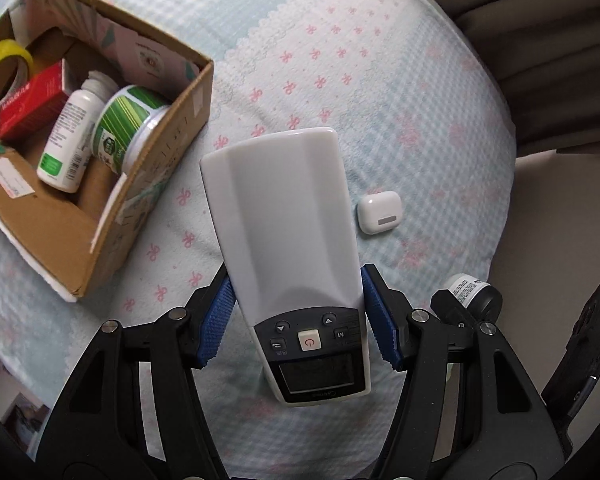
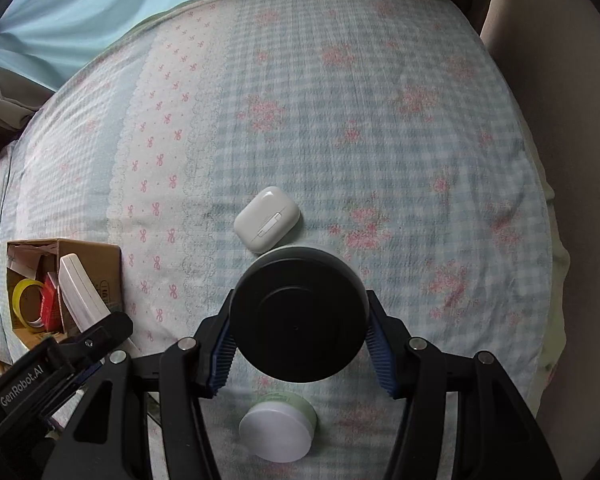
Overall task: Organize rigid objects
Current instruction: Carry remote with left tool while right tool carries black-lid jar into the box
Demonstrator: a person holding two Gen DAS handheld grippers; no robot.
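Left gripper (image 1: 298,316) clamps air-conditioner remote (image 1: 284,224), right of cardboard box (image 1: 148,184). Right gripper (image 2: 300,344) clamps black-lidded jar (image 2: 300,316); white earbud case (image 2: 266,219) further right of box.

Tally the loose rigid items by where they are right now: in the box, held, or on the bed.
In the cardboard box: 4 (yellow tape roll, red carton, white bottle, green-label jar)
Held in grippers: 2 (remote, black-lidded jar)
On the bedsheet: 2 (earbud case, white-lidded green jar)
Total: 8
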